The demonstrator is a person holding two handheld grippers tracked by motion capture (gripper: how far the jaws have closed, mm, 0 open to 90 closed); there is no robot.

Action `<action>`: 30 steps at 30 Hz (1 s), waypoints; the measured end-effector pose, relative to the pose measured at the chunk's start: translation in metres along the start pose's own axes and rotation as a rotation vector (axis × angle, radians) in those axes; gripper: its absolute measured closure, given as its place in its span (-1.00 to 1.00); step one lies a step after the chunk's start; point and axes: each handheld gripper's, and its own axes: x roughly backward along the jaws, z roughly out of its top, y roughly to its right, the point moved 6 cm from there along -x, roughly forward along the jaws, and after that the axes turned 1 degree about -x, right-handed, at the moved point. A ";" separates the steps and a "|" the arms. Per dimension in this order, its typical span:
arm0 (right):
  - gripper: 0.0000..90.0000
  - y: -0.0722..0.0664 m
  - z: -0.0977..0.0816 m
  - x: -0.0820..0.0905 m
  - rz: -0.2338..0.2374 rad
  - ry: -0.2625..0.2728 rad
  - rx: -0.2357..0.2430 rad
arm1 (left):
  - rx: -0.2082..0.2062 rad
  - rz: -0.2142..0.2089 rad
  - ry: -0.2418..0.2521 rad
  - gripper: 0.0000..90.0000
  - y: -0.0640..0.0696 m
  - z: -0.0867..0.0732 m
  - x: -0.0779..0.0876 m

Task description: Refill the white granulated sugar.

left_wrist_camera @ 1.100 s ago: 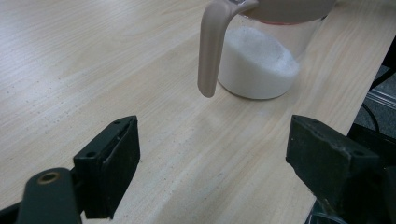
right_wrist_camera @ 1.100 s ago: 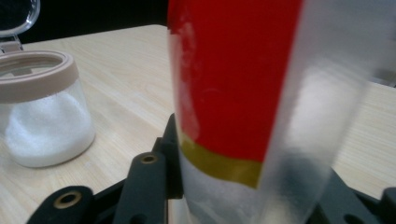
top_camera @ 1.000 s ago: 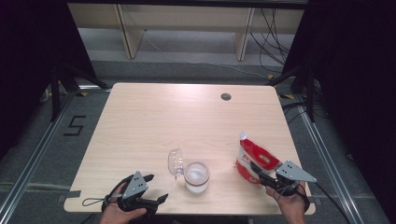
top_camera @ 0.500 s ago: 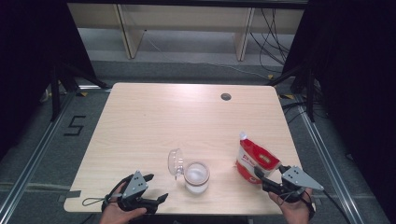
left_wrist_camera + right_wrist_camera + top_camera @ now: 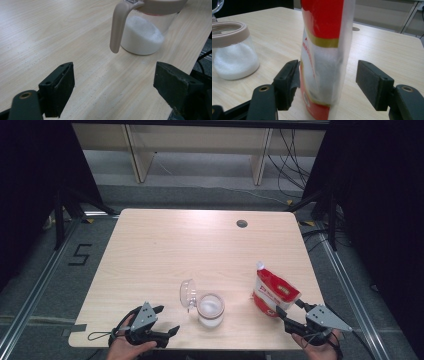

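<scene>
**Red pouch stands between the opened right claw**

High view: the red and white pouch (image 5: 274,292) stands upright near the right front corner of the counter (image 5: 165,250), its white cap at the top. The right claw (image 5: 290,312) is just in front of it. The glass jar (image 5: 210,309) with white powder, lid tipped open, stands well to the left; the back of the counter is free.

Left gripper view: the left claw (image 5: 113,87) is wide open over bare wood; the jar's beige handle (image 5: 119,26) is ahead, apart.

Right gripper view: the pouch (image 5: 325,55) stands between the jaws, which have just been opening; the left pad is just beside it, the right pad clearly apart.
</scene>
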 end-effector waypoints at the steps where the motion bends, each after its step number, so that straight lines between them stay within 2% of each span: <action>1: -0.21 0.003 0.000 0.000 0.007 0.003 0.044 | 0.014 0.000 0.008 -0.63 0.001 0.000 -0.001; 2: -0.21 0.004 -0.001 0.001 -0.001 0.002 0.048 | 0.015 0.000 0.010 -0.63 0.001 0.001 -0.001; 3: -0.21 0.001 -0.002 0.002 -0.007 -0.002 0.022 | 0.007 0.003 0.004 -0.63 0.000 0.001 0.000; 5: -0.21 0.003 -0.001 0.004 0.002 0.010 0.051 | 0.002 0.000 0.002 -0.63 0.000 0.001 0.000; 6: -0.21 0.001 -0.001 0.006 -0.012 0.004 0.023 | 0.004 -0.002 0.008 -0.63 0.000 0.001 0.000; 9: -0.21 0.003 -0.002 0.008 -0.013 0.005 0.047 | 0.001 0.000 0.000 -0.63 0.000 0.000 0.001; 10: -0.21 0.001 -0.003 0.009 -0.012 0.005 0.032 | 0.000 0.000 0.000 -0.63 0.000 0.000 0.001; 11: -0.21 0.002 -0.003 0.010 -0.009 0.000 0.050 | -0.001 0.000 0.000 -0.63 0.000 0.000 0.001; 12: -0.21 0.001 -0.004 0.011 -0.020 -0.003 0.034 | 0.000 -0.003 0.004 -0.63 0.000 0.001 0.001; 13: -0.22 0.001 -0.004 0.011 -0.011 -0.001 0.044 | 0.004 0.003 0.002 -0.63 0.000 0.001 0.001; 14: -0.22 -0.002 -0.004 0.013 -0.006 0.002 0.019 | 0.019 0.003 0.013 -0.63 0.001 0.001 0.000; 15: -0.22 -0.002 -0.005 0.013 -0.015 0.004 0.018 | -0.006 0.012 -0.010 -0.63 -0.002 0.000 0.002; 16: -0.22 -0.002 -0.006 0.014 -0.022 0.001 0.019 | 0.000 -0.007 0.012 -0.63 0.000 0.001 0.001; 17: -0.22 -0.001 -0.006 0.014 -0.011 0.003 0.037 | -0.011 -0.012 0.011 -0.64 0.000 0.002 0.002; 18: -0.23 -0.003 -0.007 0.015 -0.004 -0.007 0.029 | -0.022 -0.005 0.017 -0.64 -0.001 0.002 0.001; 19: -0.23 -0.002 -0.008 0.016 -0.020 -0.015 0.022 | 0.014 -0.005 0.019 -0.64 0.002 0.002 0.001; 20: -0.23 -0.002 -0.008 0.017 -0.016 -0.010 0.032 | 0.008 -0.005 0.013 -0.64 0.002 0.002 0.001; 21: -0.23 -0.003 -0.009 0.018 -0.019 -0.012 0.006 | 0.013 -0.006 0.014 -0.64 0.002 0.002 0.001; 22: -0.23 -0.004 -0.009 0.019 -0.019 -0.016 0.001 | 0.018 -0.003 0.015 -0.64 0.002 0.001 0.001; 23: -0.23 -0.005 -0.010 0.020 -0.023 -0.022 -0.009 | 0.003 0.000 0.008 -0.64 0.001 0.001 0.002; 24: -0.23 -0.004 -0.010 0.020 -0.024 -0.015 0.018 | -0.020 0.000 0.012 -0.64 -0.001 0.002 0.002; 25: -0.24 -0.004 -0.011 0.020 -0.017 -0.014 0.023 | -0.019 -0.002 0.013 -0.64 -0.001 0.002 0.003; 26: -0.24 -0.007 -0.012 0.022 -0.018 -0.027 -0.002 | 0.011 0.006 0.013 -0.64 0.000 0.001 0.003; 27: -0.24 -0.006 -0.012 0.021 -0.012 -0.022 0.012 | 0.009 0.004 0.012 -0.64 0.000 0.001 0.003; 28: -0.24 -0.009 -0.013 0.022 -0.015 -0.026 -0.008 | 0.008 0.006 0.011 -0.64 0.000 0.001 0.003; 30: -0.24 -0.008 -0.013 0.021 -0.007 -0.019 0.022 | 0.001 -0.002 0.012 -0.64 0.000 0.001 0.002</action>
